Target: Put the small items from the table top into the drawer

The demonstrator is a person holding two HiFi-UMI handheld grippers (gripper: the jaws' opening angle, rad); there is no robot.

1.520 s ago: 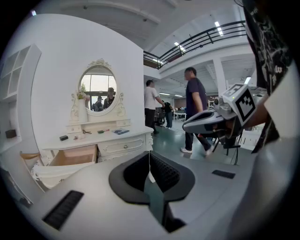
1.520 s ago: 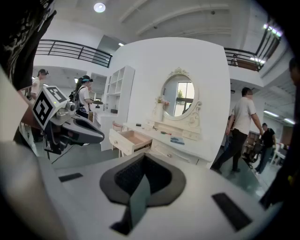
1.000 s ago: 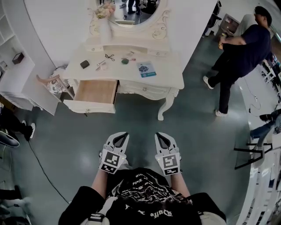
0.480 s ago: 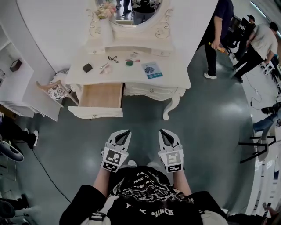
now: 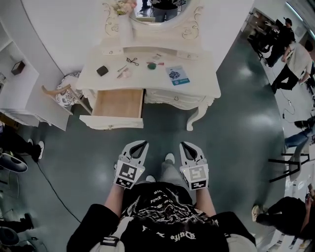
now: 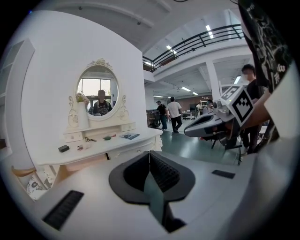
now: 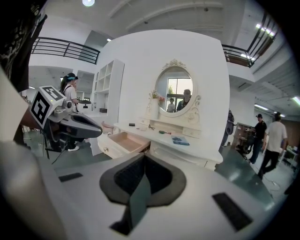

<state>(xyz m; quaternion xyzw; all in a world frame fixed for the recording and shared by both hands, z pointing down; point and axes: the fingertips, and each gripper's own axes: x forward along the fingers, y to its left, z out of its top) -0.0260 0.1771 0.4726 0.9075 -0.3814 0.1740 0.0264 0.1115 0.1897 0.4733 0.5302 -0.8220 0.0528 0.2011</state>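
In the head view, the left gripper and the right gripper are held side by side, low before the person's body, over the grey floor and well apart from the white dressing table. The drawer on the table's left is pulled out, and only its bare wooden bottom is seen. On the table top lie a black box, a dark looped piece, a pale piece, a green piece and a blue booklet; they are too small for more to be told. The oval mirror is cut off by the upper edge. In the left gripper view, that gripper's jaws are seen pressed together with nothing between them. The table is shown from the side and the mirror in full, but the drawer is mostly hidden behind the gripper's body. In the right gripper view, the jaws are likewise closed and empty. The drawer's open inside is shown here, and a white shelf unit beside the table; the table-top pieces are mere specks.
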